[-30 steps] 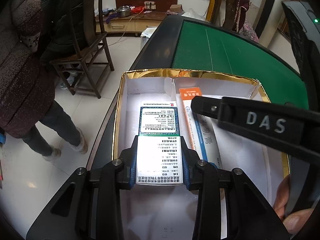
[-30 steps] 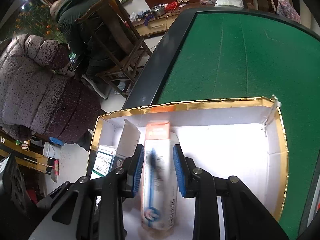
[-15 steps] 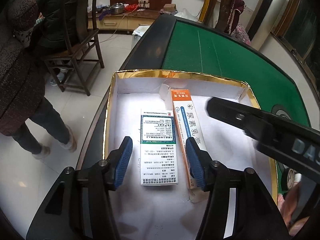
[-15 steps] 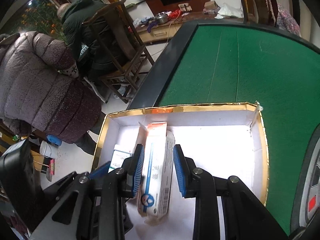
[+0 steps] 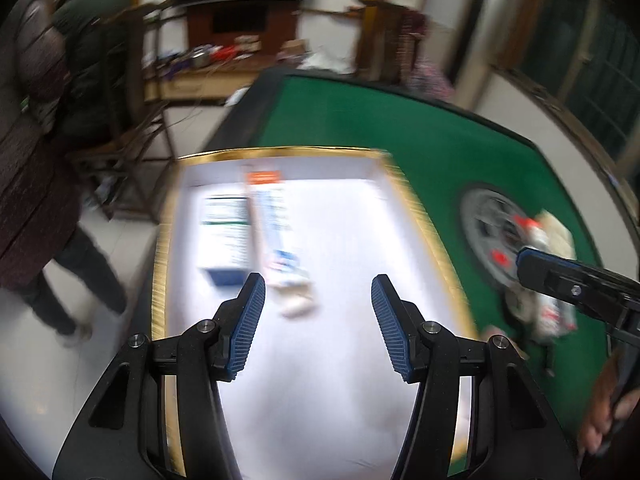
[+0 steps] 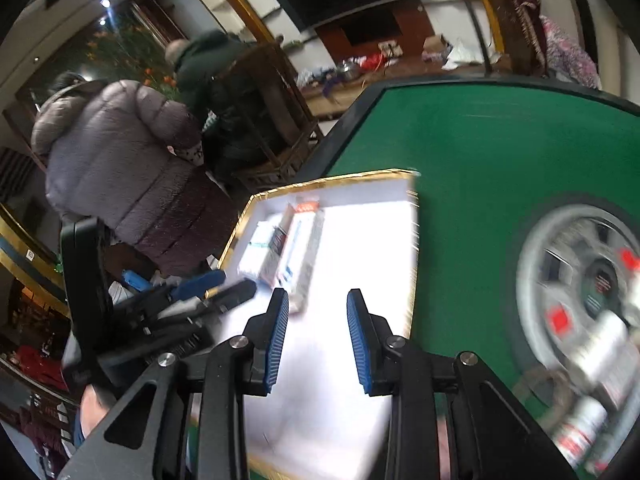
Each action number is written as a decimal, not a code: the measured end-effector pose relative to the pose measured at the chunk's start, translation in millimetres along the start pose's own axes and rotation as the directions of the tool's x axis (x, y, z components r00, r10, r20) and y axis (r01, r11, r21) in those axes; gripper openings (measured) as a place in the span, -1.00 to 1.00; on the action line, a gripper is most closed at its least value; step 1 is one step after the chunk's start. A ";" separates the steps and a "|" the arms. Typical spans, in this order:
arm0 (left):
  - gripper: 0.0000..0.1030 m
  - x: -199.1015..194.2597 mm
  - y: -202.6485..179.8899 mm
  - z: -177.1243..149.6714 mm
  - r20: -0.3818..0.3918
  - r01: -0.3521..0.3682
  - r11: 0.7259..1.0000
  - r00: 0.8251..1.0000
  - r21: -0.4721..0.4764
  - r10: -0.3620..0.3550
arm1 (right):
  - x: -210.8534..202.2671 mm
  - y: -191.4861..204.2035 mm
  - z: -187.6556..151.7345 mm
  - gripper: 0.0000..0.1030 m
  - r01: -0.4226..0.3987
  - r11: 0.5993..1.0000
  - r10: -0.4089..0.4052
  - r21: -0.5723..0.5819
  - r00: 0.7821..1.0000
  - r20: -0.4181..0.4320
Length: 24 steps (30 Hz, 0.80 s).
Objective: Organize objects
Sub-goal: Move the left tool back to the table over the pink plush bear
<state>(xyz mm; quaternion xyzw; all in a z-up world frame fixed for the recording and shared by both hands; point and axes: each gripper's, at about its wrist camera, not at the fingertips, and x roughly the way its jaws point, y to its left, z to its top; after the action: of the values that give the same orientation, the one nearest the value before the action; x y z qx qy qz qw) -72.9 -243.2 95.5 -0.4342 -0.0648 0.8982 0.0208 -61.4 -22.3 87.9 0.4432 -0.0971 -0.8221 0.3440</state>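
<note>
A white tray with a gold rim (image 5: 280, 151) (image 6: 360, 178) lies on the green table. Inside it, at the far left, a green-and-white medicine box (image 5: 226, 232) (image 6: 258, 252) lies flat beside a long white box with an orange end (image 5: 272, 224) (image 6: 304, 256). My left gripper (image 5: 318, 278) hovers open above the tray's bare middle, holding nothing. My right gripper (image 6: 317, 294) is open with a narrow gap and nothing in it, over the tray's near right part. A blurred pile of small packs (image 5: 552, 240) (image 6: 608, 344) lies to the right.
The packs lie on a grey round disc (image 6: 536, 264) set in the green felt (image 5: 400, 128). Left of the table stand a person in a padded jacket (image 6: 120, 152), a second person and a wooden chair (image 6: 272, 92). The table's dark edge (image 5: 244, 116) runs past the tray.
The left gripper let go of the green-and-white box and the right one left the long box. Both drew back, up and rightward; the disc and packs came into view.
</note>
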 end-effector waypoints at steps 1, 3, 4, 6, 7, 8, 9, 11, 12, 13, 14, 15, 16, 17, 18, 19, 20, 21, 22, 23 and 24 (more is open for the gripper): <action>0.08 -2.8 -13.1 -2.8 -0.001 0.015 0.999 1.000 0.028 -0.015 | -13.5 -9.4 -8.8 -0.42 0.000 1.000 0.000 0.009 1.000 0.007; 0.08 -4.3 -47.7 -11.7 -0.027 0.061 0.991 0.998 0.117 -0.059 | -38.2 -32.3 -27.6 -0.42 0.003 0.999 -0.004 0.040 1.000 0.025; 0.08 -3.8 -63.2 -16.1 -0.041 0.093 0.983 0.995 0.155 -0.088 | -47.3 -42.4 -35.0 -0.42 0.004 0.999 -0.005 0.054 1.000 0.029; 0.08 0.9 -100.0 -27.7 -0.092 0.150 0.956 0.987 0.251 -0.131 | -66.1 -65.1 -55.1 -0.42 0.009 0.997 -0.012 0.077 0.999 0.035; 0.08 3.2 -110.1 -30.9 -0.109 0.160 0.945 0.985 0.285 -0.134 | -72.9 -72.9 -61.3 -0.42 0.017 0.996 -0.020 0.082 0.999 0.039; 0.08 6.5 -124.4 -36.0 -0.125 0.161 0.931 0.984 0.329 -0.126 | -81.6 -83.2 -70.2 -0.42 0.020 0.996 -0.024 0.087 0.999 0.047; 0.08 11.2 -138.9 -41.6 -0.137 0.142 0.914 0.986 0.380 -0.096 | -85.8 -88.8 -75.0 -0.42 0.022 0.996 -0.027 0.092 0.998 0.052; 0.08 22.3 -159.6 -50.1 -0.162 0.104 0.884 0.986 0.455 -0.033 | -94.5 -103.1 -82.6 -0.42 0.027 0.994 -0.034 0.108 0.997 0.065; 0.08 29.0 -164.7 -53.3 -0.174 0.087 0.871 0.985 0.483 -0.002 | -96.7 -108.3 -84.9 -0.42 0.025 0.993 -0.033 0.113 0.997 0.070; 0.08 34.9 -166.1 -55.9 -0.179 0.072 0.863 0.984 0.500 0.022 | -98.9 -115.3 -87.0 -0.42 0.023 0.992 -0.031 0.120 0.997 0.072; 0.12 36.7 -169.3 -58.3 -0.162 0.050 0.856 0.986 0.515 0.040 | -102.9 -121.9 -91.1 -0.42 0.021 0.991 -0.030 0.129 0.997 0.073; 0.13 39.4 -171.9 -58.0 -0.154 0.033 0.849 0.986 0.527 0.058 | -103.8 -128.0 -92.4 -0.42 0.010 0.989 -0.022 0.147 0.997 0.075; 0.13 41.5 -171.7 -56.7 -0.151 0.025 0.849 0.986 0.528 0.065 | -104.1 -131.7 -93.8 -0.42 -0.001 0.988 -0.011 0.156 0.997 0.076; 0.13 45.6 -172.0 -54.3 -0.162 0.031 0.854 0.985 0.520 0.063 | -103.9 -133.7 -94.0 -0.42 -0.012 0.987 0.000 0.161 0.997 0.074; 0.13 49.7 -171.3 -54.2 -0.175 0.038 0.857 0.983 0.514 0.062 | -104.2 -135.9 -94.3 -0.42 -0.019 0.985 0.006 0.169 0.997 0.076; 0.13 55.2 -171.5 -53.3 -0.186 0.040 0.860 0.981 0.509 0.064 | -104.5 -136.7 -94.9 -0.42 -0.024 0.985 0.010 0.173 0.997 0.078; 0.13 59.6 -173.5 -52.6 -0.193 0.045 0.862 0.979 0.506 0.063 | -104.3 -136.9 -94.6 -0.42 -0.026 0.985 0.012 0.172 0.997 0.077; 0.13 64.9 -173.8 -51.6 -0.205 0.060 0.863 0.977 0.502 0.052 | -104.7 -137.1 -94.4 -0.42 -0.018 0.985 0.005 0.170 0.997 0.081; 0.13 69.7 -175.7 -51.5 -0.212 0.063 0.862 0.976 0.503 0.052 | -105.4 -137.8 -95.0 -0.42 -0.007 0.986 -0.007 0.169 0.997 0.083; 0.13 75.7 -176.1 -52.0 -0.203 0.022 0.859 0.975 0.511 0.095 | -105.7 -138.7 -95.3 -0.42 0.005 0.986 -0.019 0.165 0.996 0.083; 0.13 78.2 -177.9 -53.9 -0.184 -0.011 0.851 0.975 0.525 0.127 | -105.7 -139.7 -95.6 -0.42 0.017 0.986 -0.030 0.163 0.996 0.080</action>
<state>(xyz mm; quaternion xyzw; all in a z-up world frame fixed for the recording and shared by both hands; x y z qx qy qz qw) -82.7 -54.3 25.5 -0.5077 0.1987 0.8308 0.1118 -13.2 164.5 36.6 0.4364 -0.1726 -0.8331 0.2927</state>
